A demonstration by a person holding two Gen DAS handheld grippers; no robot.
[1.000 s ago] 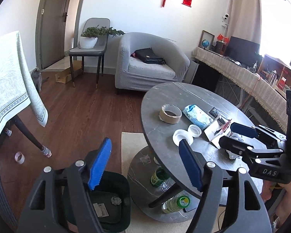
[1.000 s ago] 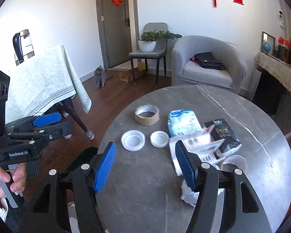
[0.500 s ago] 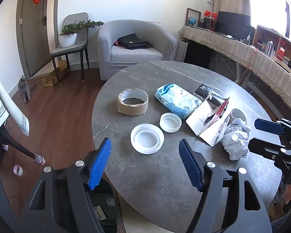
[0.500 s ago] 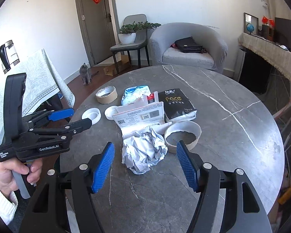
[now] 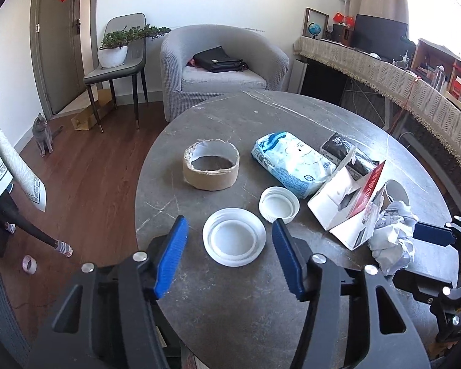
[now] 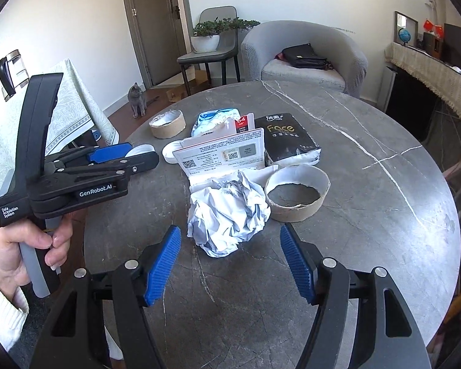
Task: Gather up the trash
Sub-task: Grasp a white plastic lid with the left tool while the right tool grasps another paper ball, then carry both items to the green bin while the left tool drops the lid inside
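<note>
The left gripper (image 5: 229, 253), just narrowed but empty, frames the large lid (image 5: 234, 236) at lower centre, while the right gripper (image 6: 230, 256), gaping and empty, lines up on the crumpled paper (image 6: 229, 213) to lift it.

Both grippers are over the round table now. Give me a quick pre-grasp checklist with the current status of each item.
1. Left gripper lined up on the large white plastic lid: ok; jaws have just been closing, pads not yet touching it.
2. Right gripper facing the crumpled white paper ball: ok, jaws open, nothing held.
3. Paper ball clear of neighbours: not ok, it touches the opened white card box.
4. Small white ribbed cap clear of the large lid: ok.
5. Trash bin position: cannot tell.
6. Grey cat away from the table: ok.
</note>
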